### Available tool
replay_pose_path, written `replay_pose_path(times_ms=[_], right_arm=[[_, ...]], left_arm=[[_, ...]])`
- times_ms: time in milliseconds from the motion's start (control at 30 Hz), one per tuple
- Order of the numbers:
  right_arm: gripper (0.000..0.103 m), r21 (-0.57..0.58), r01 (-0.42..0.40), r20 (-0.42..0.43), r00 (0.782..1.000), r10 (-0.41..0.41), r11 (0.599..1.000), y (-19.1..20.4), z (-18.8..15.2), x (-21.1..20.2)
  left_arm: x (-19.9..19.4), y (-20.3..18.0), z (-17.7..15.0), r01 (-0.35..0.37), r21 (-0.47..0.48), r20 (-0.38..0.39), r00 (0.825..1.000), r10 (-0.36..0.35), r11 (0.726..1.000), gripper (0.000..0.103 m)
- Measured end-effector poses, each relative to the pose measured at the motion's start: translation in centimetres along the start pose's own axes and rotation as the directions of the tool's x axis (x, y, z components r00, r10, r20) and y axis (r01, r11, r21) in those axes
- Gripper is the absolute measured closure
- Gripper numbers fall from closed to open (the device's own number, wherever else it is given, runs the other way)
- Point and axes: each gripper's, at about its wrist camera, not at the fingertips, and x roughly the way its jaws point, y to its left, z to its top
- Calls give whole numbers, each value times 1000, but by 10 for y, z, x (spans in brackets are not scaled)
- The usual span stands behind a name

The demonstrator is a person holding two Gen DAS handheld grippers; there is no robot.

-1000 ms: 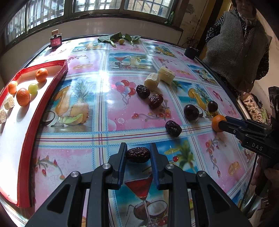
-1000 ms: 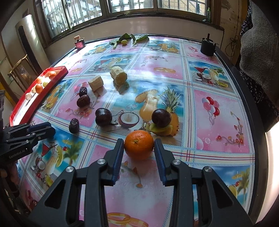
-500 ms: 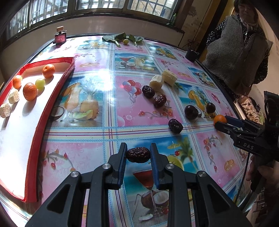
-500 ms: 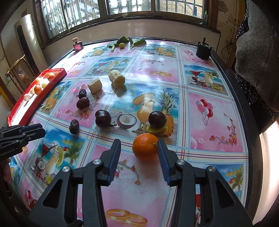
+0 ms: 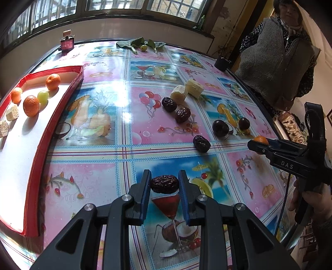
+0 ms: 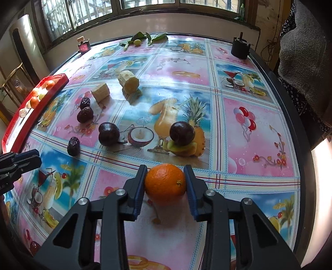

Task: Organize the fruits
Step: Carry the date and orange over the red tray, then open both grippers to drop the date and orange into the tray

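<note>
Several small oranges are already laid in the red-rimmed tray; a wrinkled dark date is clamped by the left gripper, a round orange being closed upon by the right gripper; more remain.

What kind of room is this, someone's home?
Probably a lived-in home, a dining or sun room: a table under a fruit-print oilcloth, barred windows behind it, and a wooden chair by the wall.

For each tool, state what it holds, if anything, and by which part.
Left tool: a dried red date, gripped at its two ends. Right tool: closing on an orange, pads on its opposite sides.
</note>
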Motion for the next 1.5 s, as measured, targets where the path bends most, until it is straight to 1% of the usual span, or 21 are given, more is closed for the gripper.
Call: replay_pose_path(times_ms=[67,167,267,400,500,600,767,833,867,933,1033,1133,1200,1367,1400,1433,1467,1500], right_arm=[[66,-8,-4,8,1000,4,1000,5,0,-8],[66,-32,-44,19,999,45,999,23,3,-22],[65,-85,-96,33,995,99,992,56,11,-30],[65,-145,-193,38,979,200,970,108,32,-30],[65,-186,-257,40,962,269,948,151,53,-25],[65,-234,-298,32,949,313,926,196,73,-12],[65,-260,-362,5,927,376,895,262,98,20],[65,-276,-378,-10,920,391,884,285,103,32],[65,-290,-377,-16,921,389,880,296,105,38],[65,-301,-385,-32,918,394,872,312,109,50],[65,-305,-389,-57,919,391,870,330,113,67],[65,-302,-394,-83,918,388,868,339,114,80],[65,-302,-391,-89,919,383,869,342,113,84],[64,-301,-362,-105,932,346,882,342,112,92],[62,-301,-359,-108,933,343,883,342,112,93],[59,-304,-356,-110,934,339,884,341,112,92],[53,-310,-345,-102,939,329,886,341,112,91],[48,-318,-338,-95,941,325,886,341,112,88]], left_arm=[[-6,1,-2,19,-10,7,1000,-19,1000,77],[-17,5,-4,32,-18,19,999,-31,999,77],[-31,17,-1,46,-50,37,998,-44,998,77],[-52,43,7,25,-88,76,997,-18,996,77],[-67,72,15,-13,-123,103,994,25,992,77],[-78,106,22,-73,-156,120,988,92,985,77],[-82,164,28,-179,-221,115,971,208,959,77],[-78,186,29,-213,-252,100,965,244,944,78],[-76,196,28,-230,-268,91,961,262,936,78],[-73,211,28,-252,-287,76,956,284,924,78],[-66,226,27,-276,-303,52,951,305,912,78],[-62,234,26,-281,-316,36,951,307,906,78],[-59,236,25,-293,-313,27,948,317,903,77],[-54,238,24,-325,-322,3,939,344,889,77],[-54,237,24,-327,-321,0,938,346,889,76],[-54,237,24,-338,-322,-5,935,355,884,62],[-55,235,23,-371,-326,-8,921,390,870,52],[-58,234,23,-402,-331,-4,905,424,854,48]])
